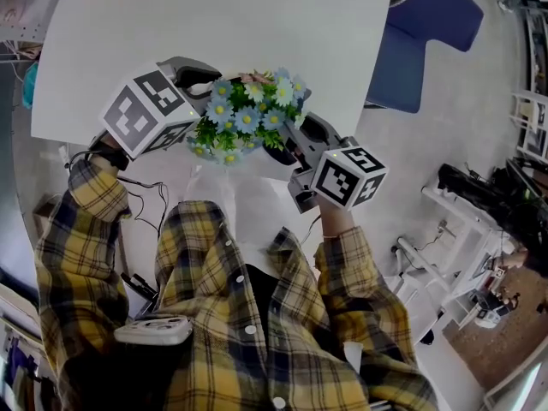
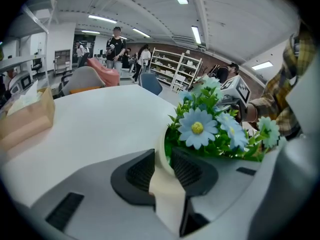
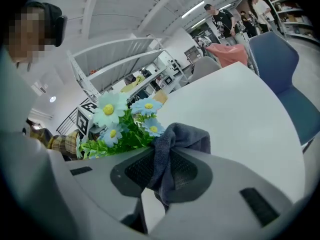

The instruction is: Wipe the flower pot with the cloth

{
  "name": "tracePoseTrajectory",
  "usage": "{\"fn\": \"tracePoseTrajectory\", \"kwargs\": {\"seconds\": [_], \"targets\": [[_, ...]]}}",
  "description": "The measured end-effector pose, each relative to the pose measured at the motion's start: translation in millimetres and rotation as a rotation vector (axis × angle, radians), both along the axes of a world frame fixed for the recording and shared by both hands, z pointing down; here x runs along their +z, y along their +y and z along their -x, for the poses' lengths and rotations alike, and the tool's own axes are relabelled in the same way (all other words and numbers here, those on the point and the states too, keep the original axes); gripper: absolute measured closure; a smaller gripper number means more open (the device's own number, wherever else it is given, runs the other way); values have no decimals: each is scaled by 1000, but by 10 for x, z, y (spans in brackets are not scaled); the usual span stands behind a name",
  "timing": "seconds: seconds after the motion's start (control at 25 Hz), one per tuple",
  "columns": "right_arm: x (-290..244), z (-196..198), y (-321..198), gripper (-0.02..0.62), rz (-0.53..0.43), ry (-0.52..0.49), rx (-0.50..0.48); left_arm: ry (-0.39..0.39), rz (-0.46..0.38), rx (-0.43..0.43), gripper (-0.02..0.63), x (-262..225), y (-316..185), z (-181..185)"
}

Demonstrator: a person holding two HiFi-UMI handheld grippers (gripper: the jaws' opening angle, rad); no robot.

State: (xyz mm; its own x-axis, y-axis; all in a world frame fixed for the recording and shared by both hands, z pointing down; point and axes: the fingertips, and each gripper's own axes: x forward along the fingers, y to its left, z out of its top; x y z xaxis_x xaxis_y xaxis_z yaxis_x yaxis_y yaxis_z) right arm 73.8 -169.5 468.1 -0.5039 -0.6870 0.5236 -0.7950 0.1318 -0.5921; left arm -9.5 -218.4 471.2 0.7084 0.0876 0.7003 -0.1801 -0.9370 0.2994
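A cream flower pot (image 2: 167,196) holds a bunch of blue and white daisies (image 2: 199,127) with green leaves. My left gripper (image 2: 161,166) is shut on the pot's rim, one pad inside and one outside. From the other side of the flowers (image 3: 123,120), my right gripper (image 3: 161,165) is shut on a dark grey cloth (image 3: 176,140), which bunches up beside the leaves. In the head view the flowers (image 1: 248,114) sit between the left gripper (image 1: 208,91) and the right gripper (image 1: 300,141) at the near edge of the white table (image 1: 214,24). The pot itself is hidden there.
A cardboard tissue box (image 2: 26,117) stands at the table's far left. A blue chair (image 1: 425,34) sits beyond the table's right edge, and a white cart (image 1: 462,229) stands on the floor to the right. People and shelves are far behind.
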Motion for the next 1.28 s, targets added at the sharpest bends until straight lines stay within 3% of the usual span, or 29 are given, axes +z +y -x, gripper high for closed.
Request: {"fn": "tracePoseTrajectory", "kwargs": {"seconds": [0.64, 0.96, 1.28], "targets": [[-77, -37, -22, 532, -14, -16, -256, -52, -32, 244, 503, -28, 9, -247], [-209, -29, -101, 532, -12, -32, -250, -110, -115, 471, 508, -151, -38, -304], [-120, -118, -93, 532, -24, -6, -269, -93, -120, 561, 509, -40, 198, -389]]}}
